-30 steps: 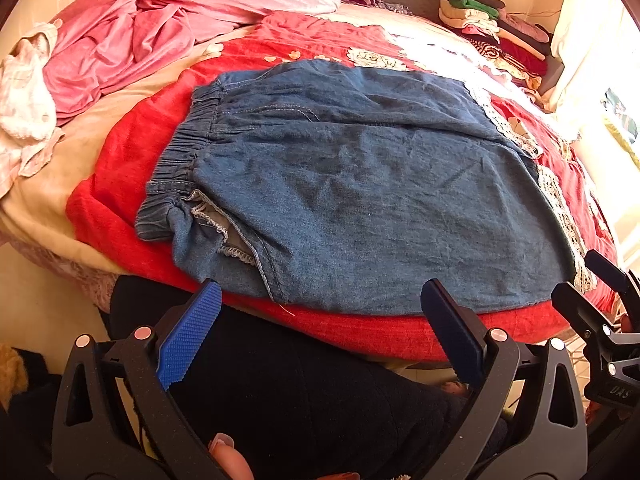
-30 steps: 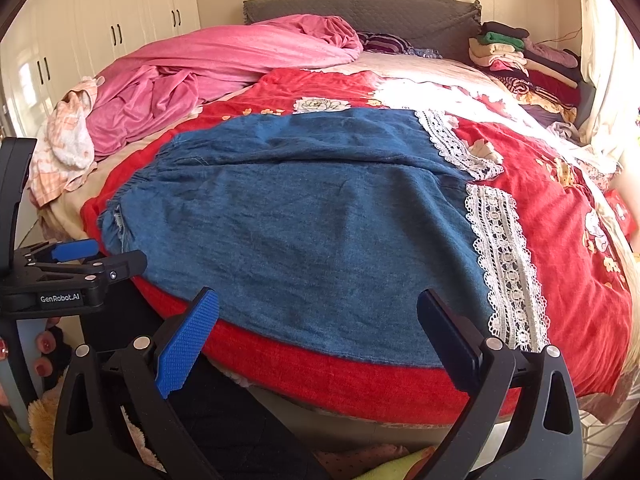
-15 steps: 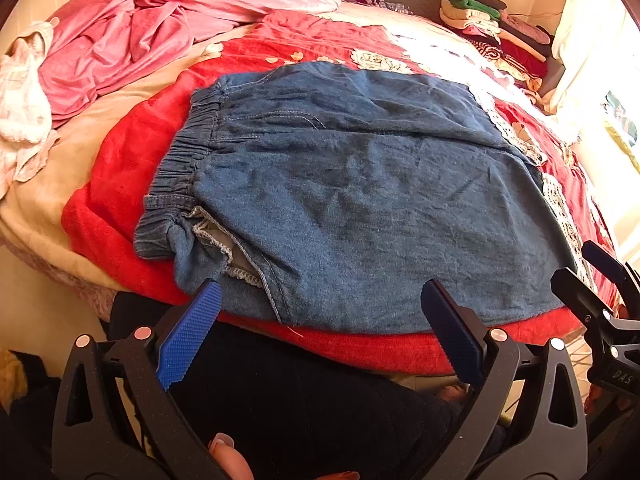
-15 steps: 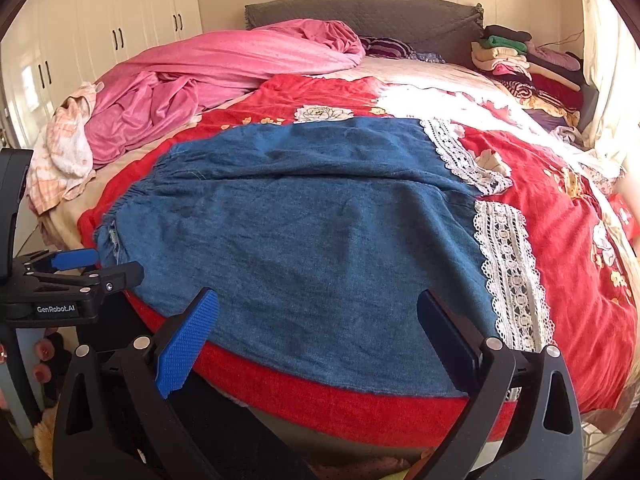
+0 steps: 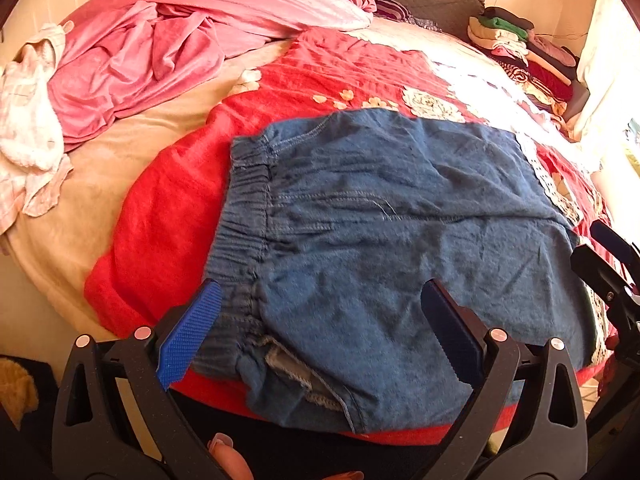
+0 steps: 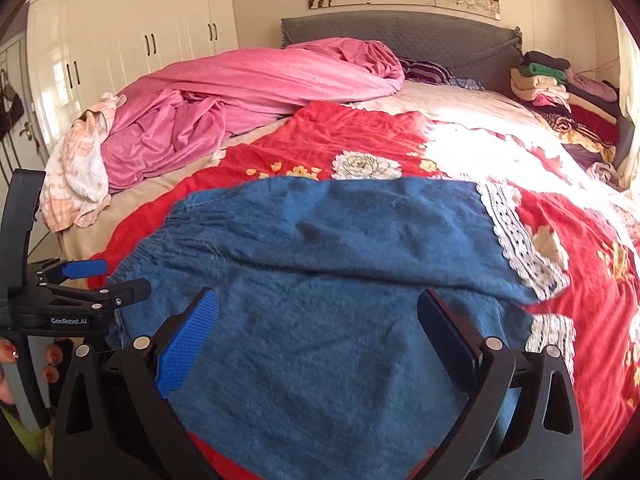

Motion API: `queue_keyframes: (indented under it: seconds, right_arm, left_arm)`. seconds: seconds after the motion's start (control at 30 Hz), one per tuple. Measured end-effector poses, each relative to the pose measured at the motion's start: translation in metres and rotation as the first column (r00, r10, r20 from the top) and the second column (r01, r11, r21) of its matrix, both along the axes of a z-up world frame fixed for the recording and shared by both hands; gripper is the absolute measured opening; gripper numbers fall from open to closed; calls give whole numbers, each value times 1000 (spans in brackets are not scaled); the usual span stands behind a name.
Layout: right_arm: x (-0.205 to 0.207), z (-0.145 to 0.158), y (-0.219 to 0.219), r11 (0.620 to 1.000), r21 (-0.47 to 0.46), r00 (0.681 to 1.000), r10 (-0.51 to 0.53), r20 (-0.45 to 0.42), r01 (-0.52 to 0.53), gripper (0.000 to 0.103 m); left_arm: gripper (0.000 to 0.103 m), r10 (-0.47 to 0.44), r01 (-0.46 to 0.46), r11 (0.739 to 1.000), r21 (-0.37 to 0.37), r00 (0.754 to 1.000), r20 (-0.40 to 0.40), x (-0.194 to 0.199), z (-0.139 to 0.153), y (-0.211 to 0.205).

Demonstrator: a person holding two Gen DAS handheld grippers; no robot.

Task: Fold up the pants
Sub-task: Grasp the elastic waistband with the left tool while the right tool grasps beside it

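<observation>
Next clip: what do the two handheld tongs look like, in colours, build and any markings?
Both tongs, left and right, are matte black plastic frames with triangular cutouts and silver rivets. Each has one textured blue pad and one dark pad. The left unit's side reads "GenRobot.AI" in white.

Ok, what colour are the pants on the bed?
Blue denim pants, clearest in the left wrist view.

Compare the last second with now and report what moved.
Both open grippers advanced over the denim pants: the left gripper now spans the elastic waistband corner, the right gripper is above the leg fabric. Nothing was gripped. Pants and red blanket lie unchanged.
</observation>
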State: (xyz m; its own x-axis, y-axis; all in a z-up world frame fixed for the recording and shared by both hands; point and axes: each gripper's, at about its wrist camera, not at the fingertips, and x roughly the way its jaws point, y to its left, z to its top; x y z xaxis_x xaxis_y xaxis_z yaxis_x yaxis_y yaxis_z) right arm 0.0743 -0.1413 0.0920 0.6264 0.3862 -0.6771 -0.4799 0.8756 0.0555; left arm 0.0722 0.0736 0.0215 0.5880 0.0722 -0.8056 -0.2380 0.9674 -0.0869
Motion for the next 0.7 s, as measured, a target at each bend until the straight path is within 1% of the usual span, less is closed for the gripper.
queue_keyframes:
  seconds: [0.13,0.23,0.3,0.37,0.43,0.5,0.63,0.7]
  right_arm:
    - [28,3,17,998,-6,998,65,4,-65,99]
    - [46,4,30,995,-23,995,98,7,-98,99]
    - [58,2,38,993,-56,994,107,11,-106,99]
    - [71,-2,44,992,-62,994,113,-14,-114,99]
    - [83,-5,46,993,-45,993,107,-42,-108,99]
    - [93,-8,49,993,-56,994,97,-46,-100,99]
    - [114,-15,57,992,-80,994,91,-66,-96,99]
    - [122,-18,62,989,-108,994,93,-60,-99,99]
  left_arm:
    - [94,21,-21,1000,20,1000,-7,22,2,21]
    - [94,40,-40,999,19,999,-16,38,1,40]
    - [94,57,-56,998,21,998,-26,48,-1,55]
    - [94,68,-67,998,21,997,-44,59,-6,71]
    - [94,49,-49,999,7,997,-56,69,-9,84]
    - [94,39,-40,999,-6,996,-83,75,-14,92]
    - [94,-3,2,1000,-19,998,-55,86,-16,100]
    - [94,-25,22,997,-70,999,-44,93,-19,106]
